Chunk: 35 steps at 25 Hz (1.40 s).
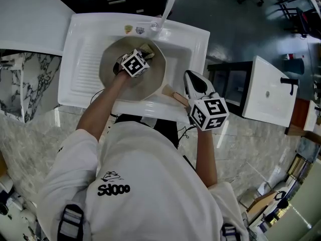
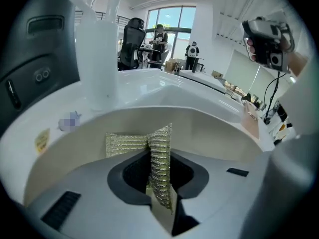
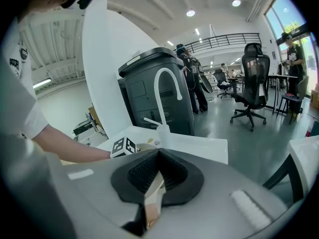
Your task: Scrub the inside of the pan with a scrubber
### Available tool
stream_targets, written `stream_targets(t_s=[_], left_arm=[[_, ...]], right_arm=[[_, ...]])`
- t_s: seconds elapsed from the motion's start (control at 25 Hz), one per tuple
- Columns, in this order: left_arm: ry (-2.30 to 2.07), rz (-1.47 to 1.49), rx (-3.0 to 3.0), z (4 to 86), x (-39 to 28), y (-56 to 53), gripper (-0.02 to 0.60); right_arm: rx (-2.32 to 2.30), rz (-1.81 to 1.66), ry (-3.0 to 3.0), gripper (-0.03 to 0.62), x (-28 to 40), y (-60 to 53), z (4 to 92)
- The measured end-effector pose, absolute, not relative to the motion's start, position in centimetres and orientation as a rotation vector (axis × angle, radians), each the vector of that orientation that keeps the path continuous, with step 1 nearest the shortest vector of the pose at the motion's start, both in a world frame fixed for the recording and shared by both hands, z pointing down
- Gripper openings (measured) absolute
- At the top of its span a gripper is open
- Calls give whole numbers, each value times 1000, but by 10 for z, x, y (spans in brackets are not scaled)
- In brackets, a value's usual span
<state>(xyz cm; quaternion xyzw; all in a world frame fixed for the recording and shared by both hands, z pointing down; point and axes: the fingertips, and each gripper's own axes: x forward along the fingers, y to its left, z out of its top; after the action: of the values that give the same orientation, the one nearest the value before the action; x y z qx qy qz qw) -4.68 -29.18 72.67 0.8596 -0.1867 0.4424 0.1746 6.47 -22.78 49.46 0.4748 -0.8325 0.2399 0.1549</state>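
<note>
I'm steadying pan (image 1: 108, 79) in sink (image 1: 83, 59), upper centre.
Left hand-held gripper (image 2: 158, 183) pinching scrubber (image 2: 160, 153); right hand-held gripper (image 3: 152, 193) clamping handle (image 1: 173, 94); faucet (image 1: 168, 6) overhanging.

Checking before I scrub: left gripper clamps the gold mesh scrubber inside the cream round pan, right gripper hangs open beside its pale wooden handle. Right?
Not quite. The right gripper view shows the right gripper shut on the pale wooden handle, not open beside it. The rest holds: the left gripper clamps the gold mesh scrubber inside the cream round pan.
</note>
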Motion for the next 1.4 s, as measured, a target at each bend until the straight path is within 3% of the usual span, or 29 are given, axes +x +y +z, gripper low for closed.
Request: stream_targets(t_s=[0.48,0.8,0.96,1.4], left_arm=[[-816,865,2448,675,-64,-343,72],[-695,1048,2329,720,-75,-312,72],[-728,967,2248,726,-86,-311,72],[12,1160,1917,739,-93,-194,67]], right_arm=[[1316,675,-2398,9,53,-226,497],[1321,670,-2399,9,53,-221,494],[1331,670,-2395,9,56,-220,494],[1301,667,-2429,9,42,-218,492]])
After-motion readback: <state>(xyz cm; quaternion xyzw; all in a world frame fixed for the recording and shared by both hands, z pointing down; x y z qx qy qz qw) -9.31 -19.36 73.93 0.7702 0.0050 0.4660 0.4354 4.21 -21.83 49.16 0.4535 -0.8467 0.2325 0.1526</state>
